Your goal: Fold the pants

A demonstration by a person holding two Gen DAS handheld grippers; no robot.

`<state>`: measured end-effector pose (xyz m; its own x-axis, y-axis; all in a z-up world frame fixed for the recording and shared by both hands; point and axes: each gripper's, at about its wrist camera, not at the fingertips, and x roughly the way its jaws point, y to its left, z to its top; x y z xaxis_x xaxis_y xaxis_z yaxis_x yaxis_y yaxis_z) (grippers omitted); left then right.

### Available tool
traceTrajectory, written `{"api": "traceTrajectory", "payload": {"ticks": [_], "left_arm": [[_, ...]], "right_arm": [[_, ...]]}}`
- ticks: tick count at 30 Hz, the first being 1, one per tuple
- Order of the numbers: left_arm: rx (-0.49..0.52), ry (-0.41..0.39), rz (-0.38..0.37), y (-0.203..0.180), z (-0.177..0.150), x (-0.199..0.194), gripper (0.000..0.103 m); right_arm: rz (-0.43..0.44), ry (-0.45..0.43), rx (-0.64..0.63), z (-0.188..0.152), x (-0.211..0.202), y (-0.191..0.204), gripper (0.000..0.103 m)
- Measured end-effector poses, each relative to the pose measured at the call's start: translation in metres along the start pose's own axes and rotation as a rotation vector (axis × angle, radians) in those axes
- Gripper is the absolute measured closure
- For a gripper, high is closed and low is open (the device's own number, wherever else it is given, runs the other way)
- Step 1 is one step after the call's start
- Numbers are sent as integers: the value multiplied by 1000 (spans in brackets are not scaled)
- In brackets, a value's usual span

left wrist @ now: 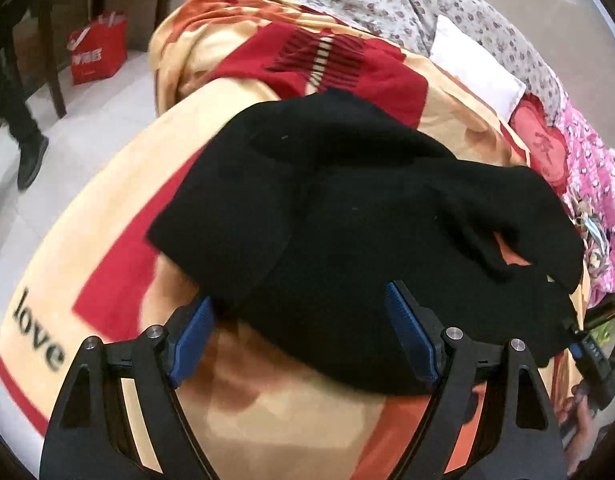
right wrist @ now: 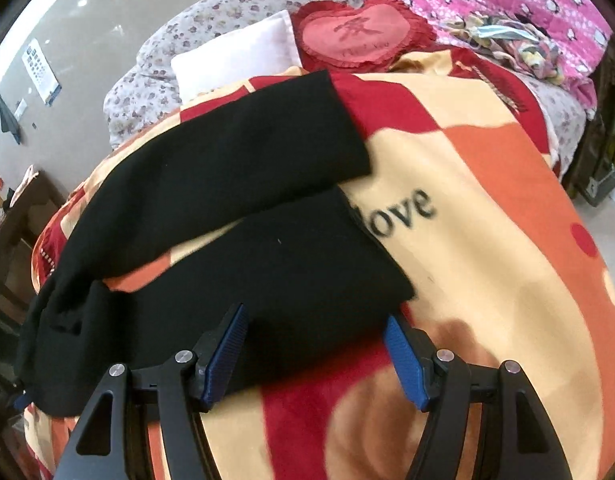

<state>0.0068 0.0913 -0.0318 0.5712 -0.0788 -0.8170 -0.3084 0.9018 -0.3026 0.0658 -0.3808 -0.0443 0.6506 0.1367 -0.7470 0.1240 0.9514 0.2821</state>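
- Pants [left wrist: 347, 216], black, lie on a bed, spread over a blanket [left wrist: 107, 208] in orange, cream and red with the word "love" printed on it.
- From the right wrist view, the two legs [right wrist: 235, 160] run side by side with a strip of blanket showing between them, their ends toward the printed word.
- Left tongs [left wrist: 299, 320] stand wide just above the near edge of the pants; the blue pads [left wrist: 411, 328] grip nothing.
- Right tongs [right wrist: 315, 344] stand apart too, over the near leg's edge, with dark cloth between the pads but not pinched.
- Behind, a white pillow [right wrist: 235, 56] and a red heart cushion [right wrist: 359, 36] rest near a pink quilt [right wrist: 487, 4].
- A red bag [left wrist: 97, 52] sits on the floor beside the bed.
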Motion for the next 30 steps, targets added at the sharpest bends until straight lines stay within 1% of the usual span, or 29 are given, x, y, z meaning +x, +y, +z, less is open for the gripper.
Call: {"api": "traceTrajectory", "payload": {"ticks": [1, 2, 3, 4, 5, 6, 7, 8, 9, 11, 12, 14, 15, 17, 18, 19, 20, 22, 23, 24, 25, 26, 27, 28, 30], "left_arm": [[-4, 3, -2, -2, 3, 4, 20], [-7, -6, -6, -3, 6, 6, 20], [-9, -10, -25, -5, 9, 9, 21], [-3, -13, -34, -7, 12, 11, 21], [4, -17, -36, -8, 13, 13, 38], [18, -9, -21, -10, 14, 14, 69], [33, -3, 3, -11, 16, 15, 81], [40, -5, 3, -11, 17, 14, 84], [37, -11, -20, -9, 18, 9, 87], [29, -15, -62, -4, 21, -4, 89], [33, -19, -85, -2, 22, -12, 89], [65, -21, -122, -3, 19, -31, 89], [76, -20, -125, -3, 17, -37, 89], [99, -10, -130, -1, 10, -49, 89], [116, 4, -132, 0, 6, -51, 89], [145, 41, -123, 0, 1, -48, 89], [139, 58, -114, 3, -2, -43, 88], [123, 103, -74, 12, -13, -26, 86], [123, 124, -61, 16, -17, -19, 85], [119, 137, -56, 21, -20, -17, 81], [115, 122, -77, 26, -22, -22, 78], [114, 116, -61, 30, -22, -27, 70], [121, 104, -34, 34, -22, -35, 66], [128, 89, -21, 38, -22, -43, 64], [144, 71, 2, 42, -22, -54, 63]], "right_arm": [[15, -8, 1, 0, 1, 1, 39], [45, -18, 2, 2, 6, 4, 44], [55, -19, -1, 3, 9, 6, 62], [54, -22, -12, 3, 12, 10, 71], [49, -23, -19, 4, 13, 13, 73], [50, -36, -22, 4, 11, 13, 83], [61, -60, -24, 5, 4, 14, 99], [67, -67, -20, 6, 0, 12, 98], [84, -83, -5, 7, -11, 7, 98], [109, -115, 17, 8, -33, -1, 99], [107, -127, 19, 8, -43, -4, 99], [107, -156, 16, 6, -70, -11, 99], [121, -157, 19, 5, -79, -14, 99], [103, -158, 13, -1, -99, -20, 99], [87, -160, 6, -5, -107, -23, 99], [78, -145, 7, -11, -111, -27, 99], [70, -119, 15, -16, -109, -33, 99], [19, -58, 41, -27, -94, -48, 98], [-12, -7, 43, -28, -81, -52, 97], [-47, 44, 40, -31, -71, -55, 94], [-76, 61, 28, -35, -69, -55, 94], [-138, 57, -5, -37, -70, -53, 93], [-176, 43, -28, -37, -75, -54, 89], [-230, 17, -58, -35, -82, -49, 84], [-281, -23, -90, -31, -92, -42, 82]]}}
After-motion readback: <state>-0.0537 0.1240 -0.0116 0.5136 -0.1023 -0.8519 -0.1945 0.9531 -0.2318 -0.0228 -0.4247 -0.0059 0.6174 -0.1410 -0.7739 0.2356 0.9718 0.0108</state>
